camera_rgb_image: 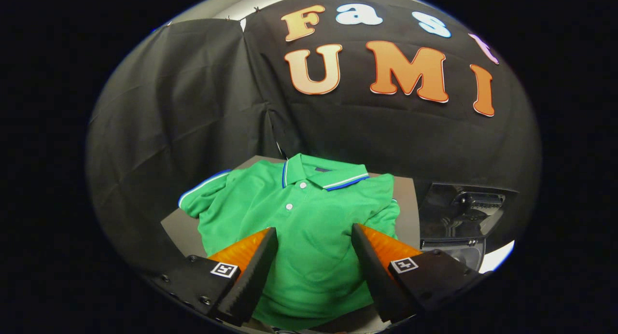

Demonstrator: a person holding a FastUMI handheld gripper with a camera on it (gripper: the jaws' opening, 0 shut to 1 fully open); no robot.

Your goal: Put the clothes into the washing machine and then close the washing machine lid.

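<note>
While gripper [314,235] gapes over shirt [309,213]

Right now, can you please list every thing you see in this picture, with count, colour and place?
polo shirt: one, green with a blue and white trimmed collar and white buttons, lying flat on the table, under and ahead of the fingers.
table: one, grey, under the shirt, in front of the cloth wall.
washing machine: one, dark, beside the table on the right of the shirt; its lid appears raised, but details are hard to tell.
cloth wall: one, black, behind the table and the machine.
gripper: one, open; its two fingers are spread above the lower part of the shirt, and I cannot tell whether they touch it.
</note>
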